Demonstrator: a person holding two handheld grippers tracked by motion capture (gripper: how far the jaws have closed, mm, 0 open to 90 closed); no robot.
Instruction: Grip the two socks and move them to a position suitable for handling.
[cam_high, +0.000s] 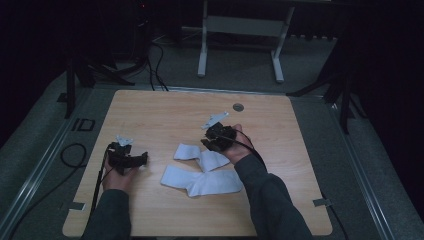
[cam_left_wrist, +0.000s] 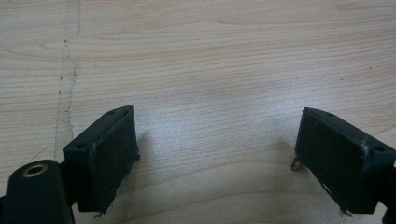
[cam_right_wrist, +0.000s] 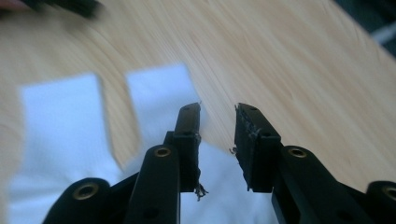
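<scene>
Two white socks lie mid-table: a shorter one (cam_high: 199, 157) and a longer one (cam_high: 200, 182) in front of it. My right gripper (cam_high: 206, 142) hovers over the shorter sock's right end, pointing left. In the right gripper view its jaws (cam_right_wrist: 218, 122) stand a narrow gap apart with nothing between them, above the white sock cloth (cam_right_wrist: 156, 91); a second white strip (cam_right_wrist: 60, 121) lies to the left. My left gripper (cam_high: 143, 158) rests at the table's left, apart from the socks. Its jaws (cam_left_wrist: 217, 158) are spread wide over bare wood.
The wooden table (cam_high: 165, 112) has a round metal grommet (cam_high: 238, 107) near its far edge. Beyond the table stand a white desk frame (cam_high: 202, 50), dark stands and floor cables (cam_high: 157, 65). Bare wood surrounds the socks.
</scene>
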